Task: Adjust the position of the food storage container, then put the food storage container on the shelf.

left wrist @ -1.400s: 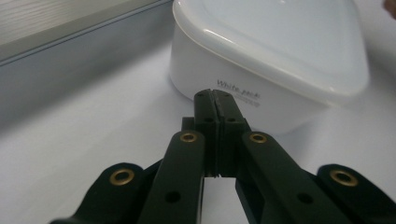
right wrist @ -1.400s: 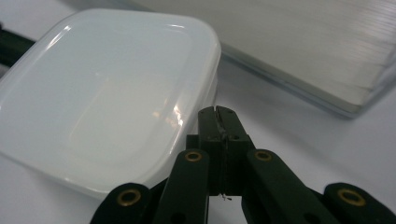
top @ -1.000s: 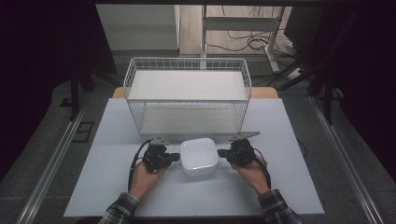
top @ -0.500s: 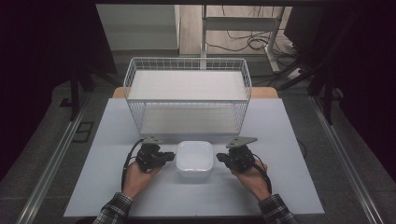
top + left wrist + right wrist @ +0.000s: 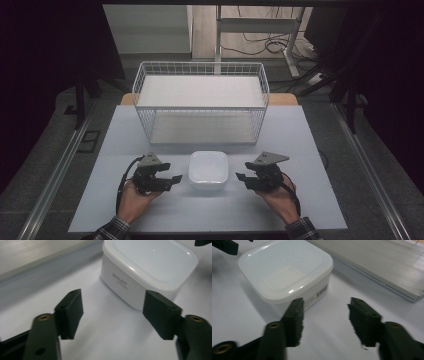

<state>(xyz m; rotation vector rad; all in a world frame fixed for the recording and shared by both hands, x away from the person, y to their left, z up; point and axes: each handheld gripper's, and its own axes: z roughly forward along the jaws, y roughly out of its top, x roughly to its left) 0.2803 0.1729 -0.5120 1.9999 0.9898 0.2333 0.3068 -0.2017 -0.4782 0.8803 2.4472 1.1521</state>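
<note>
1. We log a white, square, lidded container [image 5: 208, 170], rounded corners, small printed label on its side, lower centre of the high view.
2. Our left gripper [image 5: 173, 179] and right gripper [image 5: 239, 177] flank it, jaws just opened, apart and empty.

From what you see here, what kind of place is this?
Probably a lab recording station: a white table with a wire basket, a lidded white plastic container, dark surroundings, and cables on the floor.

Ahead of me a white wire basket [image 5: 200, 107], rectangular and open-topped, stands on the pale grey tabletop [image 5: 300, 140] toward its far edge. A light wooden board [image 5: 282, 98] shows just behind the basket's corners. Beyond the table, black cables [image 5: 265, 47] lie on the floor beside a white metal frame [image 5: 260, 25].
</note>
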